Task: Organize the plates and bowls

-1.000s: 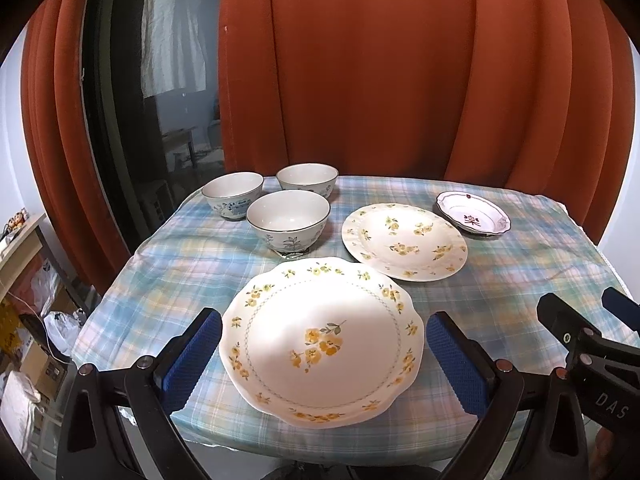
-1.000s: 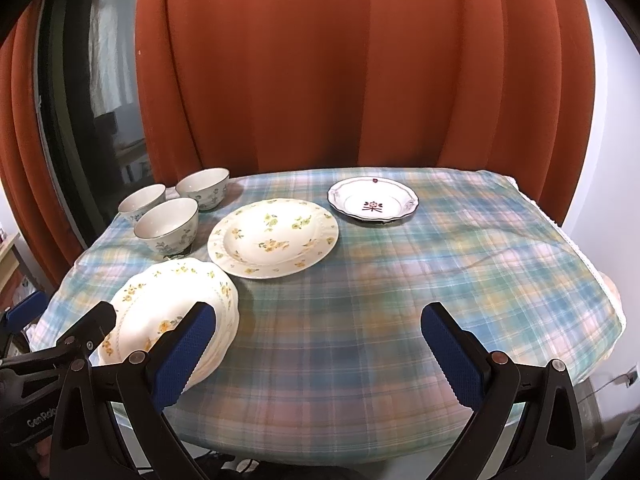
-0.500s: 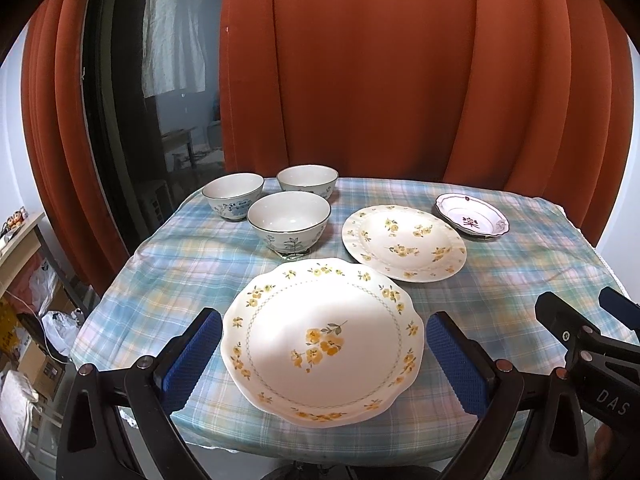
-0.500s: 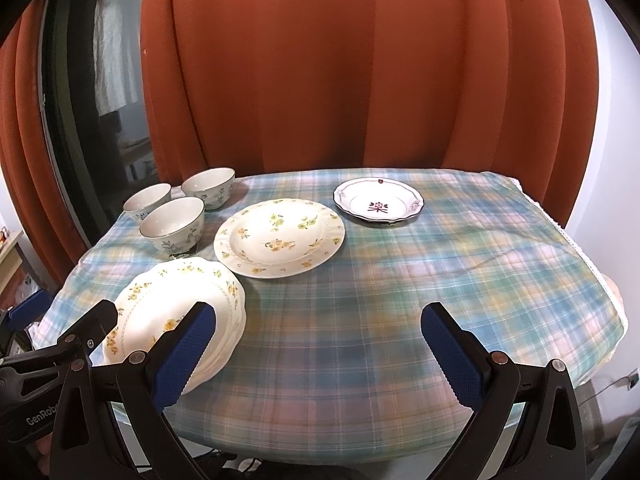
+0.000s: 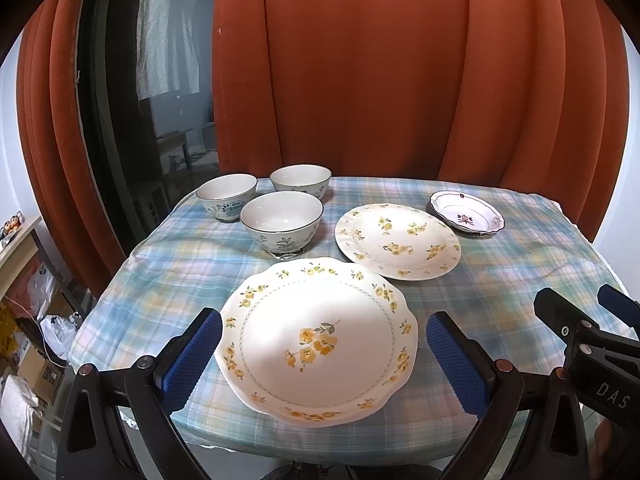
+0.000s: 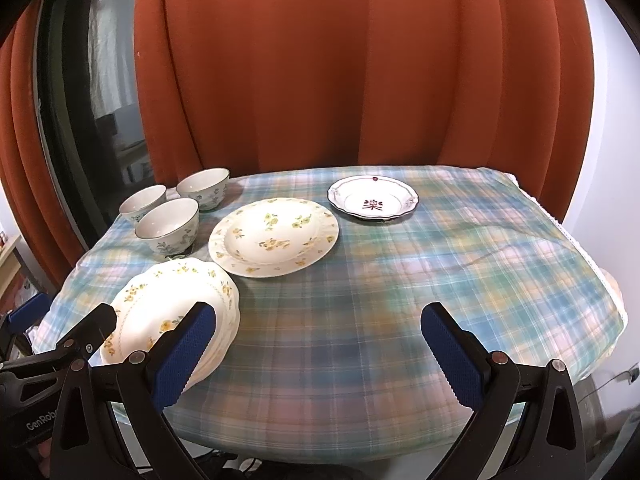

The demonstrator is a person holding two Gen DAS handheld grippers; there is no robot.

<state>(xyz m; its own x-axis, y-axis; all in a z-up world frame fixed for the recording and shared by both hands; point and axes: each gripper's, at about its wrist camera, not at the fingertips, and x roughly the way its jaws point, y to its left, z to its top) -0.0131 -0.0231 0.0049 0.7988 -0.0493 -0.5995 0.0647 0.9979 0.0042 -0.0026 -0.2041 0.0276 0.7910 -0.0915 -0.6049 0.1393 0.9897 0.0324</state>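
A large scalloped plate with yellow flowers [image 5: 316,340] [image 6: 176,304] lies at the table's near left. My left gripper [image 5: 324,356] hovers open just in front of it, holding nothing. Behind it sits a round yellow-flowered plate [image 5: 398,240] [image 6: 274,236], and farther back a small plate with a dark red motif [image 5: 466,213] [image 6: 373,201]. Three bowls cluster at the far left: a near bowl [image 5: 282,222] [image 6: 168,229], a left bowl [image 5: 227,196] [image 6: 143,203] and a back bowl [image 5: 301,181] [image 6: 204,187]. My right gripper [image 6: 318,354] is open over bare cloth.
A plaid blue-green tablecloth [image 6: 440,264] covers the table, with bare cloth across its right half. Rust-orange curtains [image 6: 360,68] hang right behind the table. A dark window [image 5: 120,120] and a shelf with bags [image 5: 24,280] stand to the left.
Both grippers have drawn back and risen slightly, so the table looks a little farther away. The plates and bowls have not moved.
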